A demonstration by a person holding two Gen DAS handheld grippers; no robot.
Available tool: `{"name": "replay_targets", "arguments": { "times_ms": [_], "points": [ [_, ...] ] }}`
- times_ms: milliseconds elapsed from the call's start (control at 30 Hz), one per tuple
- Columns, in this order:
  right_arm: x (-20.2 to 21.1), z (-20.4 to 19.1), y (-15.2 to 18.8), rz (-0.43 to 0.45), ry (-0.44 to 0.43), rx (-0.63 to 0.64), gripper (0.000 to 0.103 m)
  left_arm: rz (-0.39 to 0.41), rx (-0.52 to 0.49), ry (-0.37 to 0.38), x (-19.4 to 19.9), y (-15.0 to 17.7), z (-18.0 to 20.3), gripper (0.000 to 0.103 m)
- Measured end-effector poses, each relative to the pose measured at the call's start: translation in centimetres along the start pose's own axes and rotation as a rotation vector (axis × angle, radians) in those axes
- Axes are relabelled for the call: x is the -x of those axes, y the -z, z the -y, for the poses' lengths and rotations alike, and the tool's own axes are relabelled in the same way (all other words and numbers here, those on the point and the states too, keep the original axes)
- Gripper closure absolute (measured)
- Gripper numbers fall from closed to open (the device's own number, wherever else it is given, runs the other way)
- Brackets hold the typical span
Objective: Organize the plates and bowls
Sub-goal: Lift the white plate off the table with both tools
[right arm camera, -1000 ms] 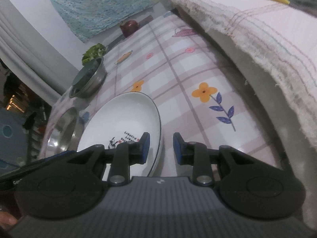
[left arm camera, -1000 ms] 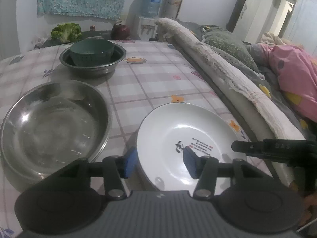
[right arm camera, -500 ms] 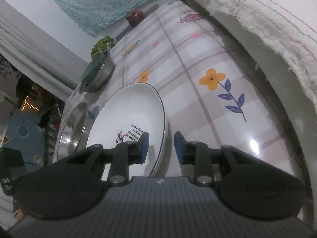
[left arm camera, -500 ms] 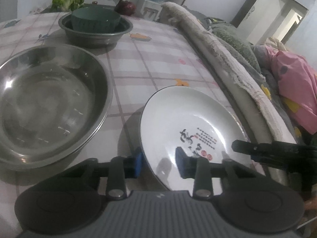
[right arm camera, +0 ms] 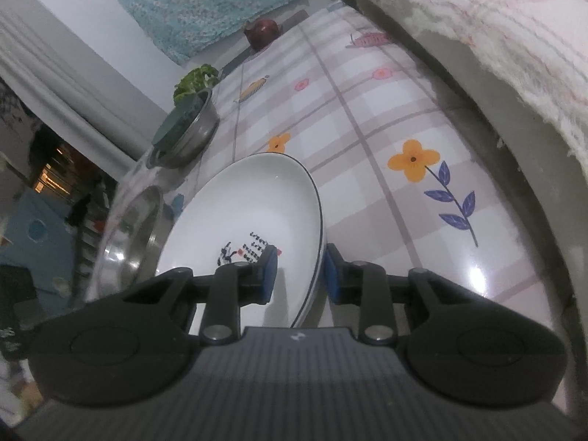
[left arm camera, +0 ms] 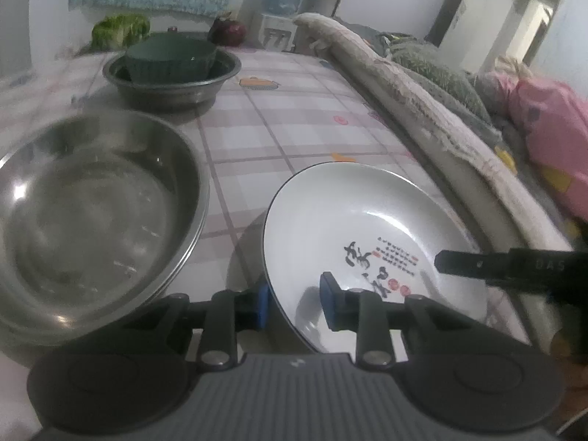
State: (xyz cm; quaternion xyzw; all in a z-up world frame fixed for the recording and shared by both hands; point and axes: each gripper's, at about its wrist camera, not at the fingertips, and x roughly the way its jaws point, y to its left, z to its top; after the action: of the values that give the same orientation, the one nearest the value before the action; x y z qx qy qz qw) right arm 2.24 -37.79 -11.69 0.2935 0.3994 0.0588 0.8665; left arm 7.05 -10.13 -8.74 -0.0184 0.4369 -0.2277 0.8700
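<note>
A white plate [left arm camera: 352, 228] with black and red writing is tilted up off the checked tablecloth. My left gripper [left arm camera: 292, 303] straddles its near left rim, fingers either side. My right gripper [right arm camera: 299, 272] straddles its right rim [right arm camera: 316, 220]; one finger of it shows in the left wrist view [left arm camera: 477, 262]. A large steel basin [left arm camera: 84, 220] lies to the left, also in the right wrist view [right arm camera: 128, 228]. A green bowl [left arm camera: 171, 57] sits inside a smaller steel bowl [left arm camera: 172, 88] at the back.
A rolled blanket [left arm camera: 404, 88] borders the table's right edge, with bedding behind. Broccoli [left arm camera: 119, 29] and a dark red fruit [left arm camera: 228, 31] sit at the table's far end. A water dispenser [left arm camera: 283, 0] stands beyond.
The plate has been lifted and tilted, its right side raised. Both grippers rose with it, jaws closer around the rim. The left camera tipped back up.
</note>
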Motion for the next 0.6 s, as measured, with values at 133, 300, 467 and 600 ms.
{"name": "replay_targets", "arguments": {
  "times_ms": [133, 300, 467, 600],
  "points": [
    [0.1, -1.6, 0.2, 0.024, 0.093, 0.100, 0.076, 0.011, -0.006, 0.009, 0.4, 0.0, 0.2, 0.075],
    [0.6, -1.6, 0.1, 0.039, 0.103, 0.098, 0.076, 0.043, -0.027, 0.019, 1.1, -0.1, 0.7, 0.075],
    [1.4, -1.9, 0.0, 0.062, 0.117, 0.113, 0.076, 0.046, -0.028, 0.030, 1.3, -0.1, 1.0, 0.075],
    [1.9, -2.2, 0.2, 0.073, 0.124, 0.119, 0.076, 0.060, -0.035, 0.034, 1.7, -0.1, 1.2, 0.075]
  ]
}}
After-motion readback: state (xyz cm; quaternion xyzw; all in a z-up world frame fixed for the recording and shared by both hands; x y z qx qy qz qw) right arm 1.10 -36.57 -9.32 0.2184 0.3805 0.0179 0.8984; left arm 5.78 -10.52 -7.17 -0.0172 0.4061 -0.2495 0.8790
